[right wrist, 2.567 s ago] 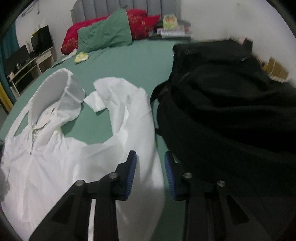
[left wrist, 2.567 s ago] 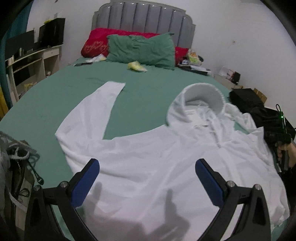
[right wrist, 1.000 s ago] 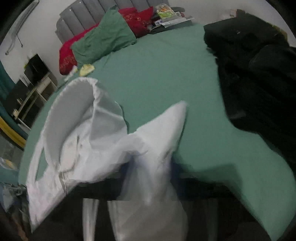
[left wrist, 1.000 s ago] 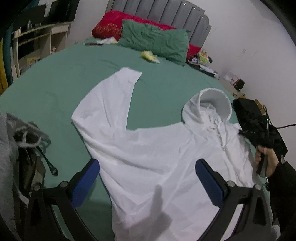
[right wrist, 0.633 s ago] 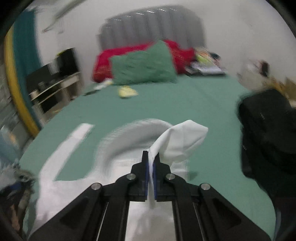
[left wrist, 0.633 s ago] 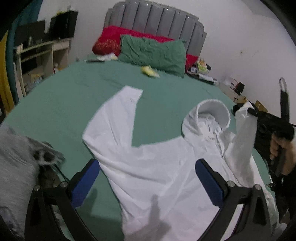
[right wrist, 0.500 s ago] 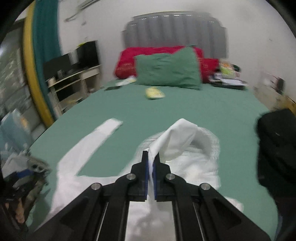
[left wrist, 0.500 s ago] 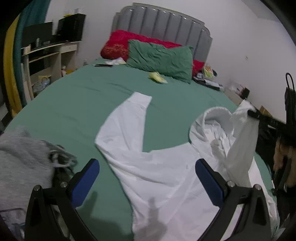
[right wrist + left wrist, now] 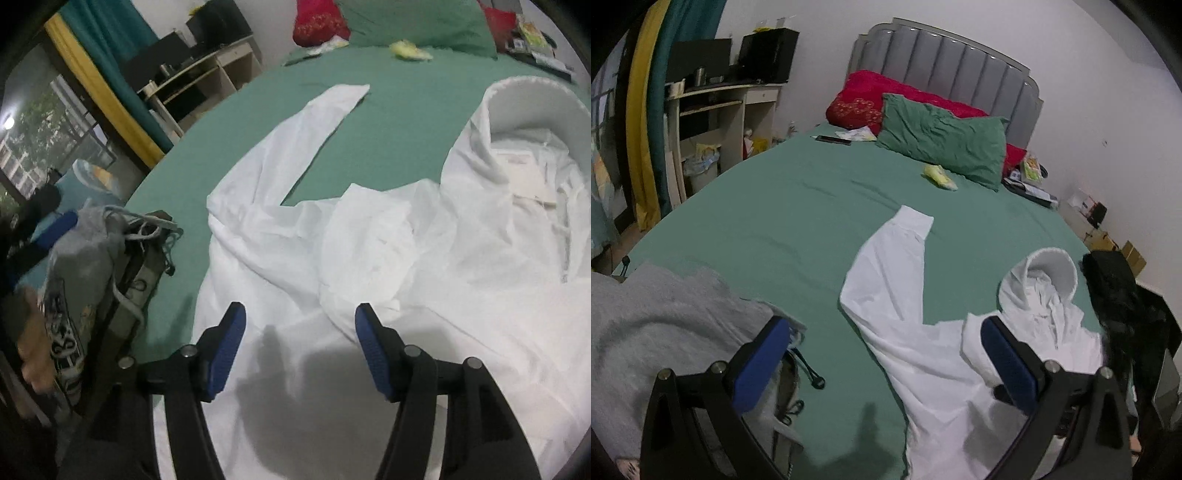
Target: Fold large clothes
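Now: bed [image 9: 798,206] carries white hoodie [image 9: 369,258] along its near edge | right sleeve [image 9: 369,240] folded over chest, left sleeve [image 9: 897,258] still outstretched toward headboard | next: grip that cuff | left tool [image 9: 882,362], right tool [image 9: 299,347] both apart, empty.

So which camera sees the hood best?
The right wrist view: the hood is close and big there, open toward the camera, with the label inside showing. The left wrist view shows the hood too, but small and far off at the right, beside black clothes.
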A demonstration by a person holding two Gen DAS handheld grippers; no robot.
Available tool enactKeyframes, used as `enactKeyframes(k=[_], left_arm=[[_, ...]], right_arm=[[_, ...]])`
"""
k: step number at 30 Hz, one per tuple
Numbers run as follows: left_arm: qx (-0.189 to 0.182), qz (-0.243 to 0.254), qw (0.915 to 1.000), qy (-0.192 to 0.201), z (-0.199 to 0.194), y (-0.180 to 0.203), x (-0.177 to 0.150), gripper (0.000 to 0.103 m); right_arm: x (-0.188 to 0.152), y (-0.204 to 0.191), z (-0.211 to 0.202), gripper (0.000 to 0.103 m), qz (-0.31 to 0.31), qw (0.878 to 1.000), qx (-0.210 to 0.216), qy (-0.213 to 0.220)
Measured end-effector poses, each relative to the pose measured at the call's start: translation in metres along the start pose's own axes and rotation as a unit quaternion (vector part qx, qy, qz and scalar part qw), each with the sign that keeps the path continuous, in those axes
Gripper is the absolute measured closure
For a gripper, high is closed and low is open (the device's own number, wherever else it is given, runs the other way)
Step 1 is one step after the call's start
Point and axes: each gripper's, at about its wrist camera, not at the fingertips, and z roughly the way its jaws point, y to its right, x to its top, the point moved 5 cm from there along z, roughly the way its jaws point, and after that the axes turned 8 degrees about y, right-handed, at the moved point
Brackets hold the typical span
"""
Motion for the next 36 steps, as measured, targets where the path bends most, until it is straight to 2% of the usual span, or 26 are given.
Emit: enactKeyframes(k=[3,5,8,10,12,14,15,18,20,22,24,29,32,35,36], left_arm=[[0.005,-0.018,0.9998,0.0,0.001,-0.01,0.005,0.0],[0.005,-0.025,0.9997,0.001,0.0,-0.014,0.008,0.0],[0.01,-0.023,0.9997,0.004,0.0,-0.017,0.01,0.0],[0.016,-0.024,0.9996,0.001,0.001,-0.019,0.01,0.0],[0.017,-0.03,0.9994,-0.003,0.003,-0.023,0.011,0.0],[0.022,-0.033,0.9992,-0.003,0.004,-0.027,0.013,0.0],[0.025,-0.034,0.9991,-0.004,0.004,-0.03,0.014,0.0],[0.035,-0.042,0.9985,-0.006,0.005,-0.04,0.016,0.0],[0.036,-0.053,0.9979,-0.007,0.005,-0.048,0.018,0.0],[0.036,-0.065,0.9972,-0.005,0.005,-0.055,0.02,0.0],[0.034,-0.076,0.9965,-0.005,0.005,-0.061,0.022,0.0],[0.029,-0.085,0.996,0.001,0.002,-0.068,0.026,0.0],[0.035,-0.085,0.9958,0.002,0.004,-0.073,0.027,0.0],[0.055,-0.087,0.9947,0.002,0.006,-0.082,0.029,0.0],[0.055,-0.094,0.994,0.001,0.006,-0.086,0.029,0.0]], right_arm=[[0.003,0.027,-0.012,0.039,0.0,0.996,-0.079,0.032],[0.001,0.049,-0.011,0.039,0.039,0.995,-0.092,0.023],[-0.018,0.065,0.013,0.039,0.08,0.994,-0.063,-0.03],[-0.02,0.055,0.014,0.039,0.042,0.997,-0.064,-0.017],[-0.011,0.037,0.013,0.039,0.02,0.999,-0.033,0.003],[-0.003,0.028,0.017,0.039,0.006,0.999,-0.037,0.019],[-0.001,0.023,0.026,0.039,0.003,0.999,-0.034,0.009],[-0.006,0.001,0.063,0.039,0.022,0.996,0.049,-0.078],[0.004,-0.014,0.068,0.039,-0.024,0.997,0.034,-0.061],[0.028,-0.031,0.067,0.039,-0.062,0.997,0.035,-0.01],[0.051,-0.042,0.08,0.027,-0.063,0.997,0.04,0.023],[0.094,-0.068,0.161,0.026,-0.035,0.997,0.07,0.018],[0.109,-0.084,0.208,0.026,-0.024,0.998,0.066,0.008],[0.111,-0.099,0.253,0.026,0.011,0.998,0.065,-0.019],[0.113,-0.104,0.256,0.029,-0.006,0.998,0.055,0.007]])
